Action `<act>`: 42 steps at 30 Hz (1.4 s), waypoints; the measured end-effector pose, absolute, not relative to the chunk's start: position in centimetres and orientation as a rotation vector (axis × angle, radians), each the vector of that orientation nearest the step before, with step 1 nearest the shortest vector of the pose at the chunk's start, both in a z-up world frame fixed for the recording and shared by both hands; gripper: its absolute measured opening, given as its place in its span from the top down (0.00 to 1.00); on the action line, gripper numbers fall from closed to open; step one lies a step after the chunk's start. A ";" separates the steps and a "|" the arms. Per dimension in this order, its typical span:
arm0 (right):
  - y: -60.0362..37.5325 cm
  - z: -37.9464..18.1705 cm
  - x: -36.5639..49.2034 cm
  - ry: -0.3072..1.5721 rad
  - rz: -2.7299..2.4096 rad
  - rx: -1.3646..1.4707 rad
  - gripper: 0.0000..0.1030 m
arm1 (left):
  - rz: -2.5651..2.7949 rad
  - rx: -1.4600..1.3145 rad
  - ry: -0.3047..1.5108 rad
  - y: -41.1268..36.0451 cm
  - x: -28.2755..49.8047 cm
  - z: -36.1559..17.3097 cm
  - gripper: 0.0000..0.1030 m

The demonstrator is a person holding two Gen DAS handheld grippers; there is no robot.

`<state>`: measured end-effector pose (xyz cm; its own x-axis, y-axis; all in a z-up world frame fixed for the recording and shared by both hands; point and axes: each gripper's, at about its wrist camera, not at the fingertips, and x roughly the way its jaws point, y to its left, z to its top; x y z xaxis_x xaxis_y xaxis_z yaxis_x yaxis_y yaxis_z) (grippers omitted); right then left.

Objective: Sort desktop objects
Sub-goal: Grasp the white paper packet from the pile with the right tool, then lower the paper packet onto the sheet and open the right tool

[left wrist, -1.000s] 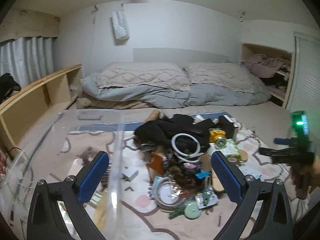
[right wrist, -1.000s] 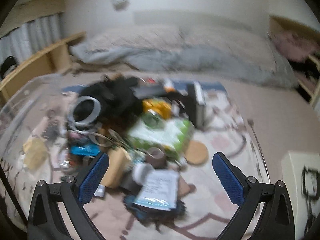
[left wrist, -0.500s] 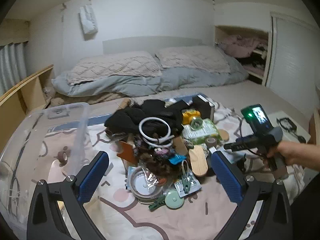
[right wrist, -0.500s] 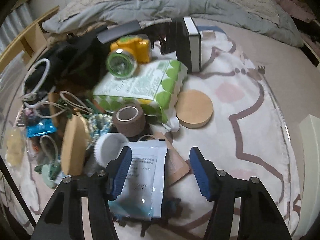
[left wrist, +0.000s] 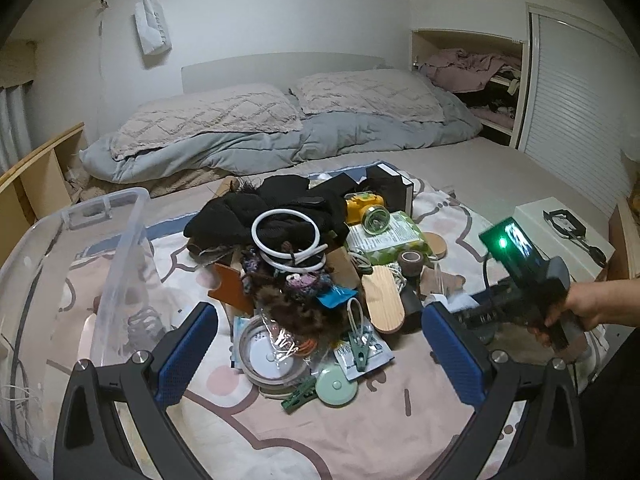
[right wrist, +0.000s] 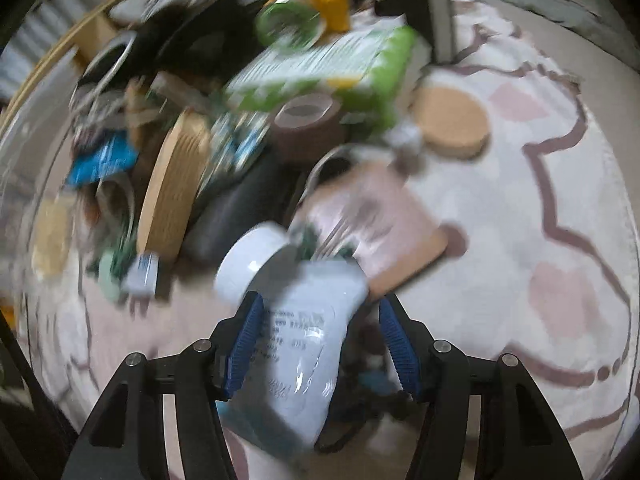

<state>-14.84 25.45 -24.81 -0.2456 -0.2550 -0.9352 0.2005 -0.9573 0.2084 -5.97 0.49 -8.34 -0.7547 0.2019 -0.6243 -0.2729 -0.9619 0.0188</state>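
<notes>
- straddling a white pouch (right wrist: pixel 304 344) at the pile's (left wrist: pixel 320 264) near edge, right gripper (right wrist: pixel 320 344) had just narrowed; grip unclear in blur
- left gripper (left wrist: pixel 318 356) was wide, empty, beside clear bin (left wrist: pixel 120 264)

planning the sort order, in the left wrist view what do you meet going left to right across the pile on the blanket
clear plastic bin → orange-brown card → white tube ring → oval wooden piece → brown tape roll → right gripper held in a hand
</notes>
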 end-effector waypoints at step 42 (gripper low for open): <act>16.0 -21.3 -8.8 0.093 -2.001 1.491 0.34 | 2.691 -1.019 0.123 -0.3 -5.2 -10.0 0.00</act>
